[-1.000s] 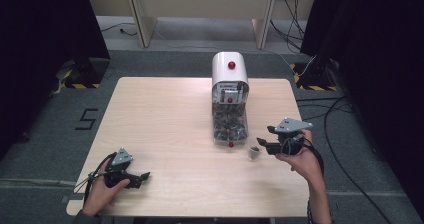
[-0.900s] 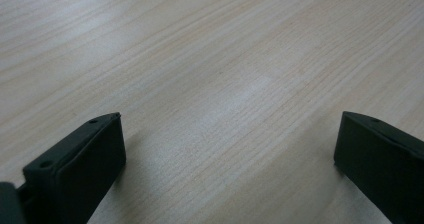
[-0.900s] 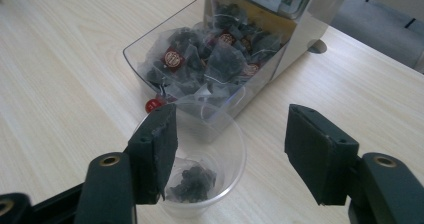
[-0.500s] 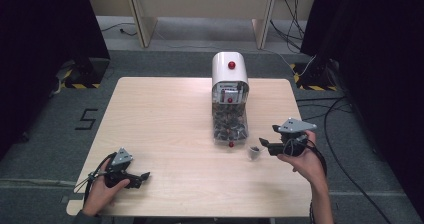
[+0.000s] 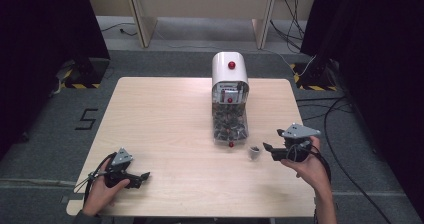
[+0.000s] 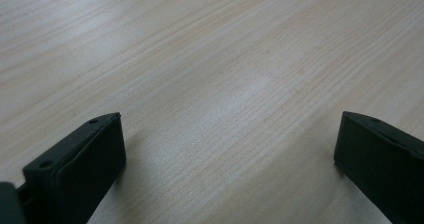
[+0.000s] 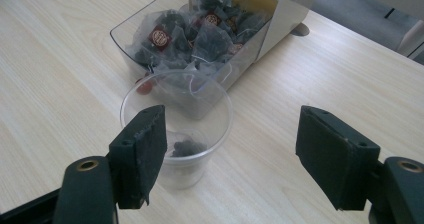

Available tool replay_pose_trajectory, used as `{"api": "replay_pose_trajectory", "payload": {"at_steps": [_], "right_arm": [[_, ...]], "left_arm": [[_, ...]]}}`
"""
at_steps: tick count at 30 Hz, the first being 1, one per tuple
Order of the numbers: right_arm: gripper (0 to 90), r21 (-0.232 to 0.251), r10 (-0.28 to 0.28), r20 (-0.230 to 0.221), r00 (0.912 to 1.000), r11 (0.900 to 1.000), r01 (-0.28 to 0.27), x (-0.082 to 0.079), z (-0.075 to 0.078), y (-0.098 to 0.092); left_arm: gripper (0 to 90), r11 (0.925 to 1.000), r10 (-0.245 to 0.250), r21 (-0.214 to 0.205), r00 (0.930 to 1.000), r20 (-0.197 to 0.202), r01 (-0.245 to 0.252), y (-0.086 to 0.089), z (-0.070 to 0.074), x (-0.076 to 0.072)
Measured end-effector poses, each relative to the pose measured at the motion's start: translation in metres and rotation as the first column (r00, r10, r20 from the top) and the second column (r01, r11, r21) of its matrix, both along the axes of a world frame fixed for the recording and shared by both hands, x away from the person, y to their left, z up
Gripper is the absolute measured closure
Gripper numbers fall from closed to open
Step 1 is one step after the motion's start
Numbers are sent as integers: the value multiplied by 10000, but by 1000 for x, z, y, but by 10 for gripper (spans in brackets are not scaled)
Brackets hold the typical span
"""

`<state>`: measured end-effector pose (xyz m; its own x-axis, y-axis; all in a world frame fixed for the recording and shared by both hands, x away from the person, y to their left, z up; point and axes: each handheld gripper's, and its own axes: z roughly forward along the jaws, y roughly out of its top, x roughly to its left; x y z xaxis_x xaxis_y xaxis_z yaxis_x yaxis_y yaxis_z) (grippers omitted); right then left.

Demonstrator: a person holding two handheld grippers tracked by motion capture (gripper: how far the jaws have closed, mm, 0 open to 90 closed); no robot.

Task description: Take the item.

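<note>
A white dispenser (image 5: 229,76) with a red knob stands at the table's back middle, and its clear tray (image 7: 165,41) holds several dark tea bags. A small clear plastic cup (image 5: 254,153) (image 7: 176,124) stands in front of the tray with one dark bag in its bottom. My right gripper (image 5: 267,150) (image 7: 230,156) is open, just right of the cup, its jaws pointing at it and apart from it. My left gripper (image 5: 144,176) (image 6: 227,149) is open and rests low over bare wood near the table's front left corner.
The light wooden table (image 5: 160,124) has bare wood across its left half and in front of the dispenser. A small red piece (image 7: 145,86) lies at the tray's front edge. Cables (image 5: 330,109) trail on the floor to the right.
My right gripper has shifted slightly. The left gripper and the cup have stayed where they were.
</note>
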<state>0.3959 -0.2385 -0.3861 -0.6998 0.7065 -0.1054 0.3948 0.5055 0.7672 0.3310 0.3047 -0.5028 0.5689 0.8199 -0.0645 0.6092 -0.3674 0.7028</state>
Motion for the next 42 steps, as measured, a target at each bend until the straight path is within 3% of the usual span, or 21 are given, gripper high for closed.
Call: {"api": "replay_pose_trajectory", "payload": {"at_steps": [17, 42], "right_arm": [[269, 230, -221, 221, 9995, 9995, 215, -9, -4, -3], [261, 119, -522, -26, 9986, 9986, 522, -20, -14, -15]], "left_arm": [[0, 10000, 1, 0, 10000, 1, -1, 0, 0, 0], [0, 10000, 3, 0, 10000, 1, -3, 0, 0, 0]]}}
